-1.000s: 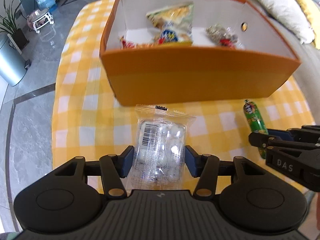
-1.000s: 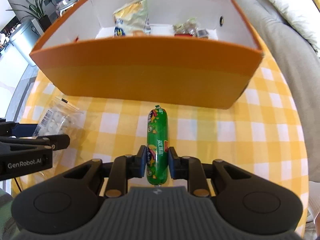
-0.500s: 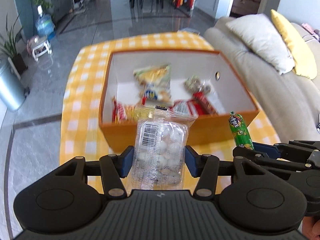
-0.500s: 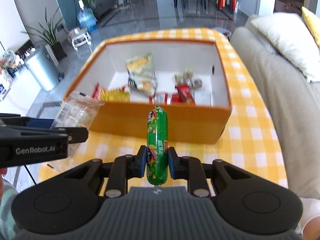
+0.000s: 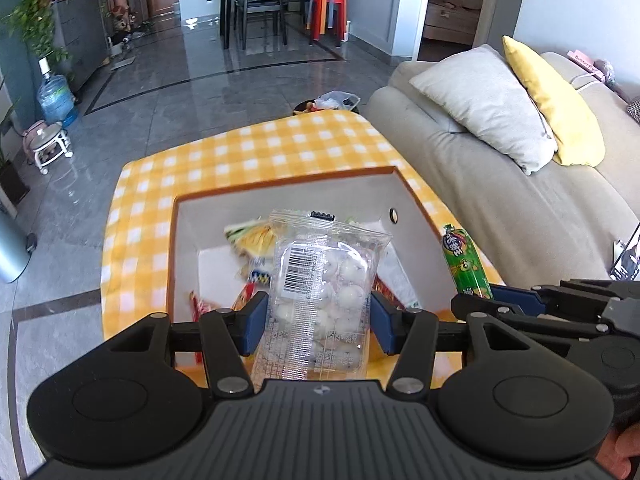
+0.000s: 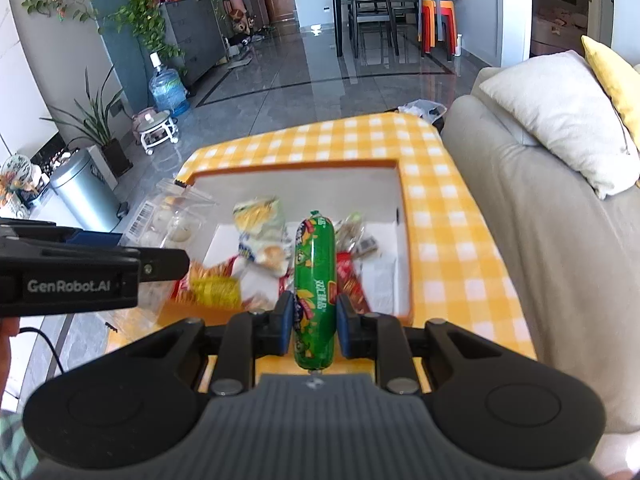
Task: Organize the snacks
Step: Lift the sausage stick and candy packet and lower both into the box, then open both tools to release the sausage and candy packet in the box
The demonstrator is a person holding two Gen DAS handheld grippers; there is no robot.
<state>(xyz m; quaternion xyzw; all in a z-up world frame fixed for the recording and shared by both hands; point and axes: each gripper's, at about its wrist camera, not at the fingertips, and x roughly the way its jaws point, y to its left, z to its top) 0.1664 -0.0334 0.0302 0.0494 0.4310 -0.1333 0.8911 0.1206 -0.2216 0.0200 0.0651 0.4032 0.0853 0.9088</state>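
Left gripper [image 5: 316,322] clamps the clear pack of white balls [image 5: 320,288], right gripper [image 6: 310,328] squeezes the green sausage [image 6: 315,280], whose cap only the left view shows clearly.

A box [image 5: 412,200] sits on a table [image 5: 280,148], with a sofa [image 5: 500,184] along the table's 3 o'clock side and open floor [image 5: 200,96] beyond at 12 o'clock. Several snack packets [image 6: 260,236] lie inside the box. The left gripper [image 5: 316,320] holds a clear packet of round sweets [image 5: 324,280] above the box's near edge. The right gripper [image 6: 310,320] is just beside it at 3 o'clock, holding a sausage stick [image 6: 314,280] over the box. A dining set [image 5: 280,0] stands far off at 12 o'clock; a water bottle [image 5: 56,98] and a bin [image 6: 84,192] are at 10 o'clock.
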